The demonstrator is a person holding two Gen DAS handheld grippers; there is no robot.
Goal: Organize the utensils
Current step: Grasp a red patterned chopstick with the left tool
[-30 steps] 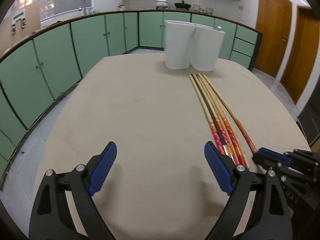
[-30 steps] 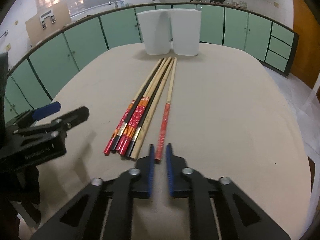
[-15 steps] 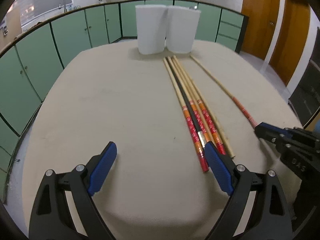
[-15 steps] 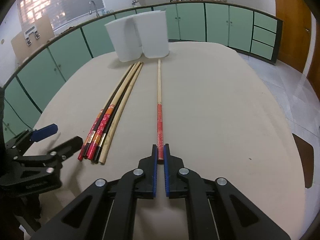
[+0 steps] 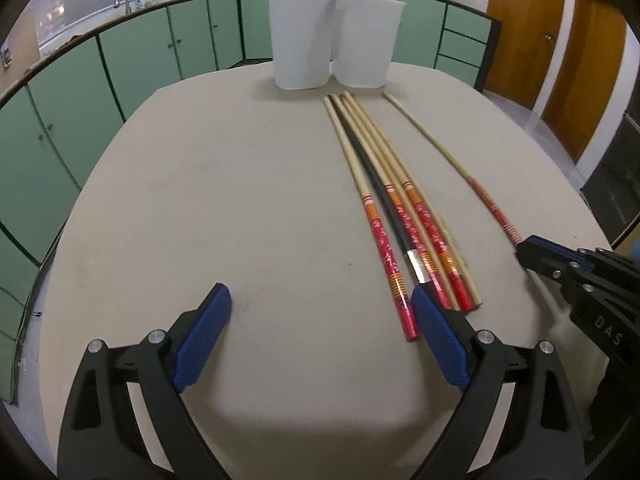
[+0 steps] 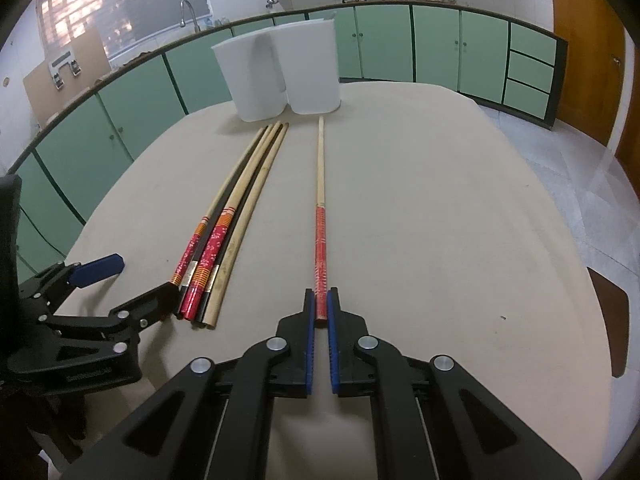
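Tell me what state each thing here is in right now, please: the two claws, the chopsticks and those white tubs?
Right gripper: shut on the single chopstick.
Single chopstick: lying apart from the others, red end pinched.
Left gripper: open, empty, beside the bundle.
Bundle of chopsticks: flat on the table, side by side.
Two white containers: upright; contents hidden.

Six chopsticks (image 5: 404, 216); two white containers (image 5: 332, 46)

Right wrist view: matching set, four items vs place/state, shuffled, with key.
1. right gripper
2. left gripper
3. bundle
4. containers

A. loose on the table, beside the left gripper
B. jaws wide, nothing between
C. shut on the single chopstick
D. upright at the far table edge

Pairs: 1-C, 2-B, 3-A, 4-D
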